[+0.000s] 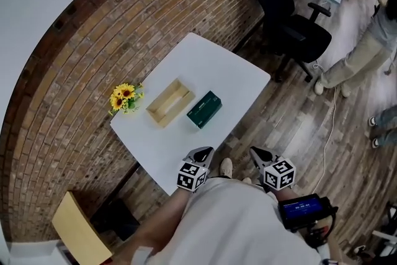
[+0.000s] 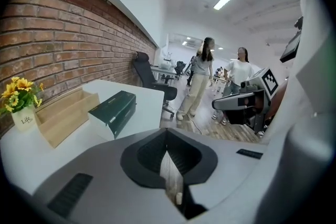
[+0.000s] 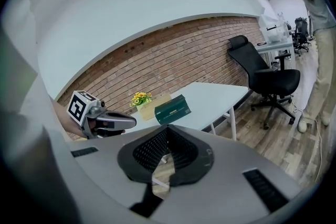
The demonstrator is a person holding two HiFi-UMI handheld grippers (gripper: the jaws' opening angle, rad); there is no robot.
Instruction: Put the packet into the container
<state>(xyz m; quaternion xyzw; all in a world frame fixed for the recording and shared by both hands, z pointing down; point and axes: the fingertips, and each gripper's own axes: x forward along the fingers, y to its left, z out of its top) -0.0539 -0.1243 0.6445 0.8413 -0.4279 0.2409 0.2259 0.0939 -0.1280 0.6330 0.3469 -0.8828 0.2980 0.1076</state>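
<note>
Green, boxy and stiff-looking, the packet [image 1: 204,109] lay flat at the centre of the head view on the white table [image 1: 242,74], just right of the lidless wooden container [image 1: 169,102], not touching it; I judged it light cardboard, rigid enough to pinch across its narrow sides near the middle, though possibly slick; low in the frame, my left gripper [image 1: 201,155] had its jaws pressed together on nothing; my right gripper [image 1: 259,155] looked likewise closed and empty.
</note>
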